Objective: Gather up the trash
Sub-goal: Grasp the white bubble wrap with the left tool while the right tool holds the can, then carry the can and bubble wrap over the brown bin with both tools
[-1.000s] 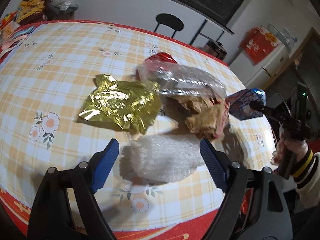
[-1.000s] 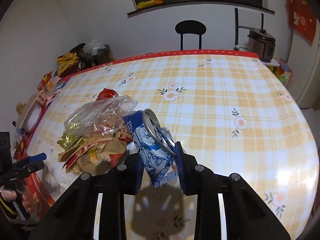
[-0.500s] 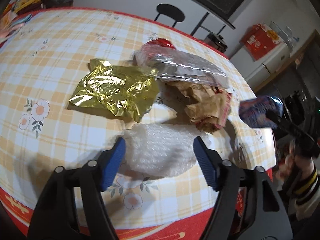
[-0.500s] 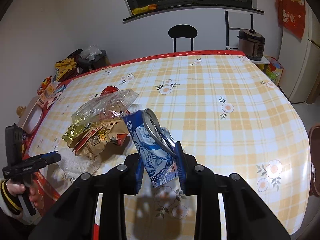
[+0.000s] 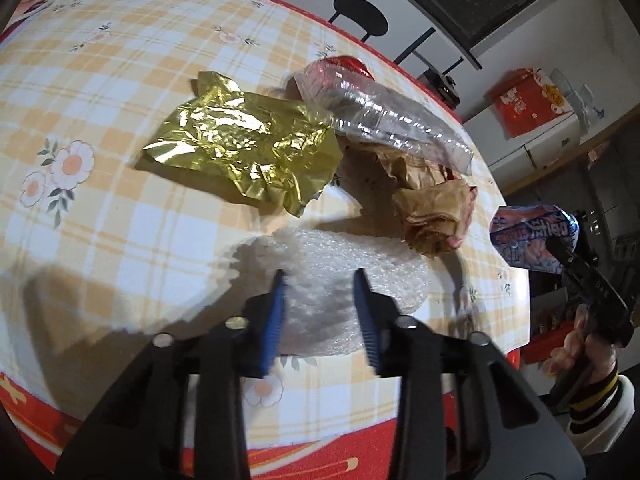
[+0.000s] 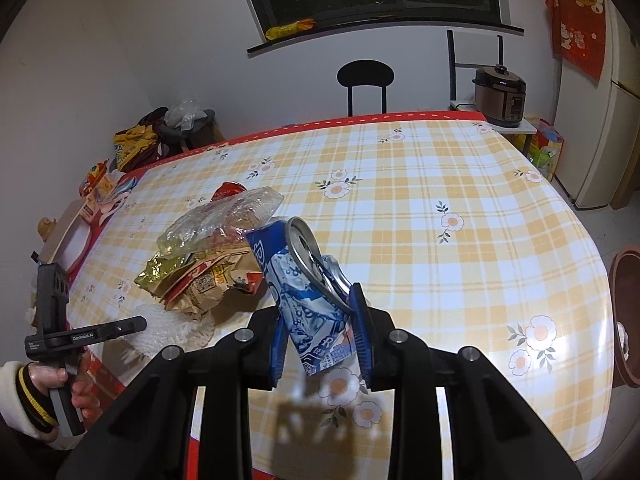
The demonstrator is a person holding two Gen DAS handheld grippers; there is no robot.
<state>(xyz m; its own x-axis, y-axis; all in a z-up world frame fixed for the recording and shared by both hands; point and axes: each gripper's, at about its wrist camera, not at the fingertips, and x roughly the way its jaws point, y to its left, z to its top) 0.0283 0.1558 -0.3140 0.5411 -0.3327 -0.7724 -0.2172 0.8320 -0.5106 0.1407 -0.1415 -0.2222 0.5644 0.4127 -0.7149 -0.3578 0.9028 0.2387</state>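
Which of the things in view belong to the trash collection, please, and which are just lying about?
Trash for the job:
- crushed blue can, held in the right gripper
- gold foil wrapper
- clear plastic packaging
- brown paper bag
- white foam sheet

Just lying about:
- rice cooker
- black chair
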